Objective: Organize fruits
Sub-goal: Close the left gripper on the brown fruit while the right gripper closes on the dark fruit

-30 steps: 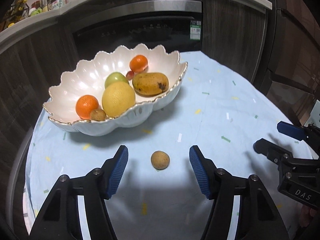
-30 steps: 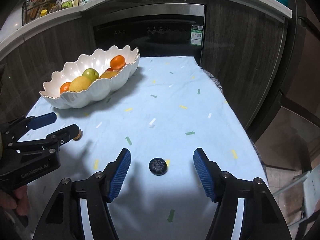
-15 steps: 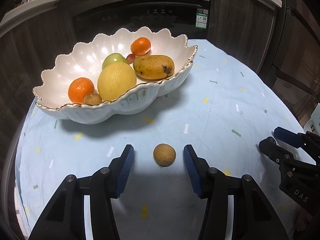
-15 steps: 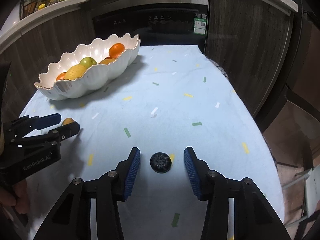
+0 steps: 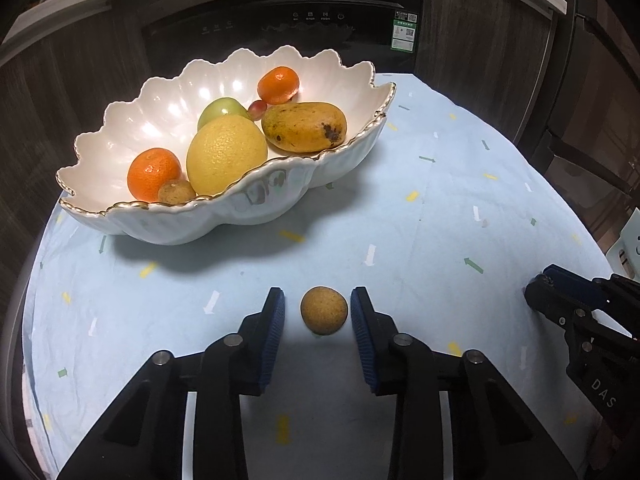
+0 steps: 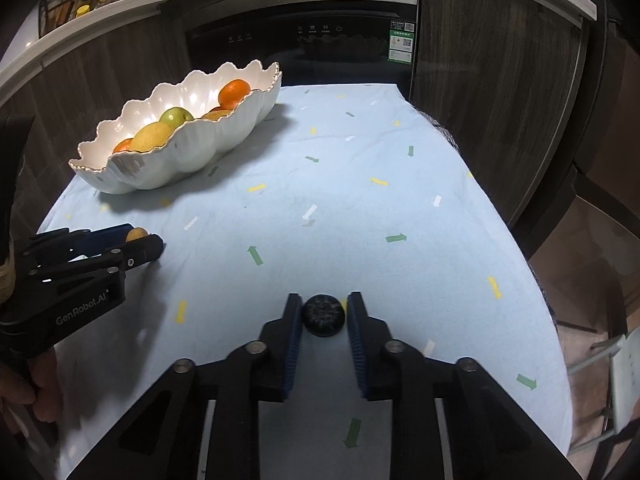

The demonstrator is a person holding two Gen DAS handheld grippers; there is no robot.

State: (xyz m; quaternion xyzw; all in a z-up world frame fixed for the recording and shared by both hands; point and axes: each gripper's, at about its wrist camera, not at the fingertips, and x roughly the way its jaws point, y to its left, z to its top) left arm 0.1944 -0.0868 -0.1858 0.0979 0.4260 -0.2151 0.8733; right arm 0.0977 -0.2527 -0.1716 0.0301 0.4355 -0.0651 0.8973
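Your L gripper (image 5: 318, 312) has just been closing round the brown fruit (image 5: 323, 310); slim gaps remain, no grip yet. R gripper (image 6: 324, 314), also closing, pads touching the dark fruit (image 6: 323, 315). Both straddle for a lift; bowl (image 5: 248, 204) at 11 o'clock.

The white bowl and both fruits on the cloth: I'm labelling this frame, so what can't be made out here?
- White bowl, right wrist view: its near wall hides the mango and the small fruits inside.
- Small brown fruit, right wrist view: mostly hidden by the left gripper fingers.
- Dark round fruit: its kind is unclear; too dark.
- Right gripper, left wrist view: cut off by the edge.
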